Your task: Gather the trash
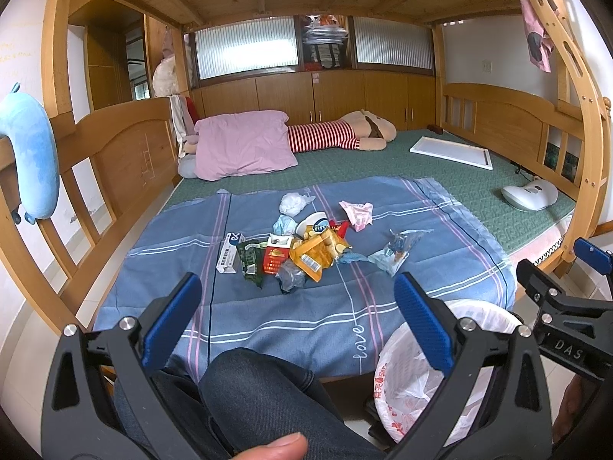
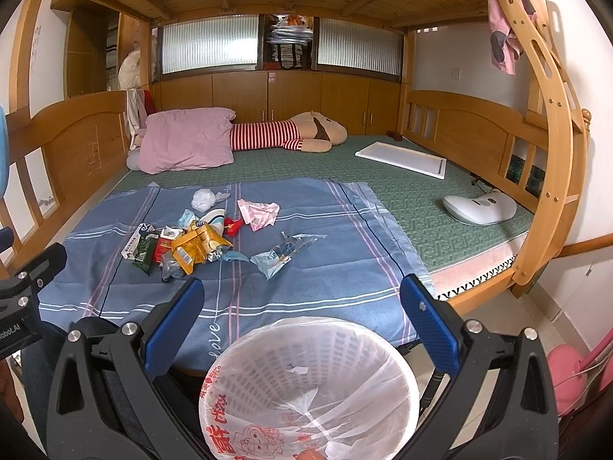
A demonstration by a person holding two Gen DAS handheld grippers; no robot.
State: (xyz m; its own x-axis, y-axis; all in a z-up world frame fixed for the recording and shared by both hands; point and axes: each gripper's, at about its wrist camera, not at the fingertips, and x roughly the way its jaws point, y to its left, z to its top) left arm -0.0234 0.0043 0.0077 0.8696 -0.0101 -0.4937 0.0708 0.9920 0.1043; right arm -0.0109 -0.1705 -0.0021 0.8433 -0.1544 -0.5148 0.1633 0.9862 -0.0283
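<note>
A heap of trash (image 1: 291, 249) lies on a blue checked sheet (image 1: 268, 314) on the bed: wrappers, small boxes, crumpled tissues. It also shows in the right wrist view (image 2: 184, 245). A pink crumpled wrapper (image 1: 358, 211) and a clear plastic wrapper (image 1: 398, 253) lie to its right. A white waste basket with a plastic liner (image 2: 306, 387) stands on the floor at the bed's front edge, under my right gripper (image 2: 302, 306). My left gripper (image 1: 297, 303) is open and empty, held in front of the heap. My right gripper is open and empty.
A pink pillow (image 1: 241, 145), a striped plush toy (image 1: 345, 134), a white tray (image 1: 452, 151) and a white device (image 1: 530, 193) lie farther back on the green mattress. Wooden bed rails stand left and right. My knee (image 1: 260, 395) is below the left gripper.
</note>
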